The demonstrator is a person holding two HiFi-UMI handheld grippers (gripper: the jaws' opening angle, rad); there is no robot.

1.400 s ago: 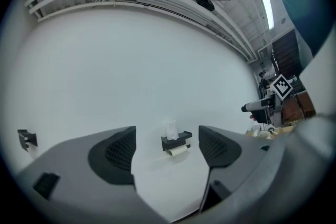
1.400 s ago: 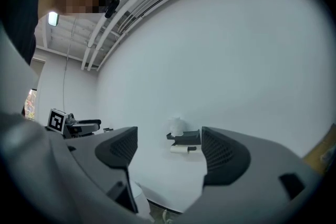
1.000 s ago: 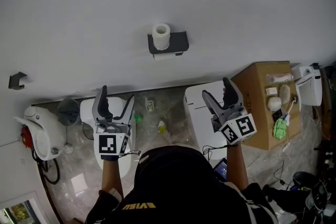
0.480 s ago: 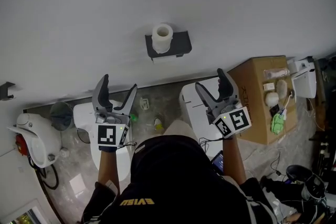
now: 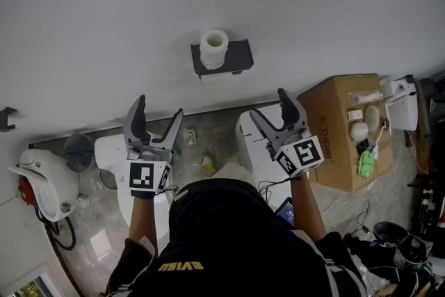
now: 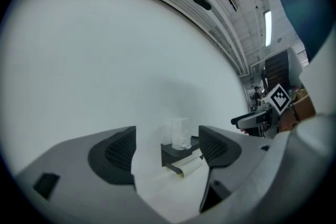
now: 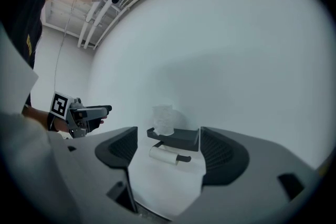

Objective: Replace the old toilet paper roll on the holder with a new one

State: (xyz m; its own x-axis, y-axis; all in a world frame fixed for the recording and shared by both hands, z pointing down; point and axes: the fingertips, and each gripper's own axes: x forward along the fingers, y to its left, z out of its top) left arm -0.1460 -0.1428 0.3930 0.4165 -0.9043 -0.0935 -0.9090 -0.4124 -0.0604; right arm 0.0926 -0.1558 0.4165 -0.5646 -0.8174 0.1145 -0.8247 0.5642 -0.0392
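**Wall holder with two rolls; both grippers empty**

Container: a cardboard box (image 5: 334, 115) stands on the floor at the right. Several small white items and a green bundle lie at its top. Whether they sit on it or in it cannot be told.

Holder (image 5: 238, 55): a dark shelf fixed to the white wall, with a bar beneath it.
- On the shelf stands the new roll (image 5: 213, 47), upright, with its long axis vertical.
- On the bar hangs the old roll (image 7: 164, 155), thin, with its long axis horizontal and parallel to the wall, just under the shelf.

Left gripper (image 5: 158, 108): its fingers are spread wide with nothing between them. It is raised toward the wall, below and left of the holder, well apart from it.

Right gripper (image 5: 270, 105): its fingers are likewise spread and empty. It is below and right of the holder, well apart from it.

In each gripper view both rolls show through the gap between the fingers, in contact with neither.
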